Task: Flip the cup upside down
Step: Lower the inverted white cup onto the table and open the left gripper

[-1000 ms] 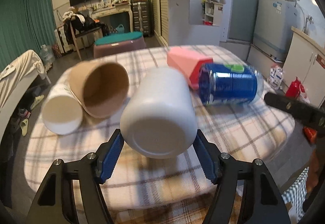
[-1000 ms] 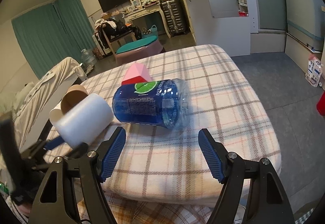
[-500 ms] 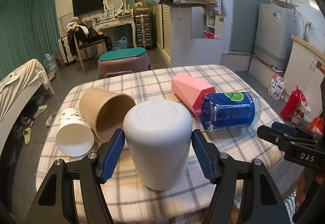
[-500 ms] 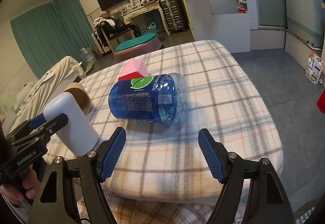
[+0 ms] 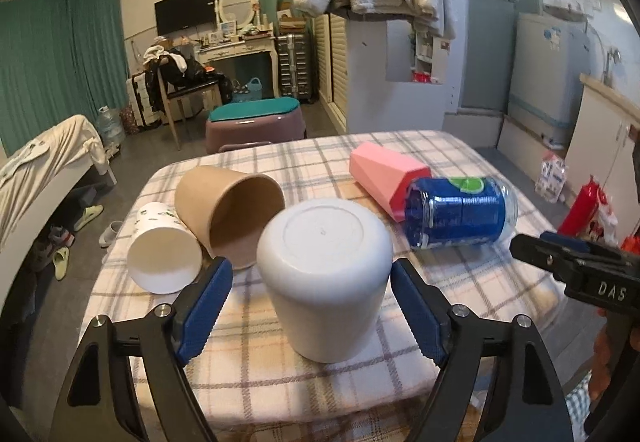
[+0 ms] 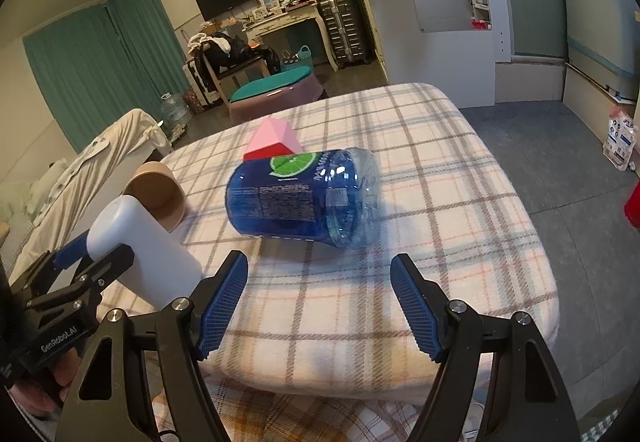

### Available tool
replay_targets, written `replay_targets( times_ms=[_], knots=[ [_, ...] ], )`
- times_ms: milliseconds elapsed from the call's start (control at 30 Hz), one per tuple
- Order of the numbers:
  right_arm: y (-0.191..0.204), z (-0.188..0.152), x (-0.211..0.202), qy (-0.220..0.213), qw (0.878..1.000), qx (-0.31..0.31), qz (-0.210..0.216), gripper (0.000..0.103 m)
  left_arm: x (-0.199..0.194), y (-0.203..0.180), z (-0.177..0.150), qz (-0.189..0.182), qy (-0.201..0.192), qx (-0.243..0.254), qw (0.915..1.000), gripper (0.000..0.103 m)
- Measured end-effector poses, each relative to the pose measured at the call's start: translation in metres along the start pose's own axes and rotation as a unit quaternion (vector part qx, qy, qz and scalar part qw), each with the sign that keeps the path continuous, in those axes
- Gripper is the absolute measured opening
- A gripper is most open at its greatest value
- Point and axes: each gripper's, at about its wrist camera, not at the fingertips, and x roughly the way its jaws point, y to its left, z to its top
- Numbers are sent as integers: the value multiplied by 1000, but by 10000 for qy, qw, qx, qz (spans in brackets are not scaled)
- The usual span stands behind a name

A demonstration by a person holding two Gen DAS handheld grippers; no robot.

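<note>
Checked tabletop [image 5: 460,282]: smooth white plastic cup [image 5: 324,274] stands base-up between parted left tongs [image 5: 310,312], apparently released. Right tongs [image 6: 318,306] gape empty; next, withdraw the left without nudging it

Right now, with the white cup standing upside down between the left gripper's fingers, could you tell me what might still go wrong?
1. The open left gripper flanks the white cup; withdrawing crookedly could tip it on the soft plaid tablecloth.
2. The brown paper cup lies close to the left finger and could be nudged.
3. The blue bottle lies on its side ahead of the right gripper and may roll.
</note>
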Motion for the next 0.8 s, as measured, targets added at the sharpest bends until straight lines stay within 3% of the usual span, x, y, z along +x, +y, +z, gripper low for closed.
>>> replay_targets(
  times_ms=[367, 800],
  knots=[
    [41, -4, -49, -552, 9972, -478, 135, 74, -50, 21, 5, -50, -634, -525, 9966, 86],
    [95, -51, -81, -760, 9921, -976, 212, 74, -103, 40, -43, 15, -1040, -653, 9924, 86]
  ],
)
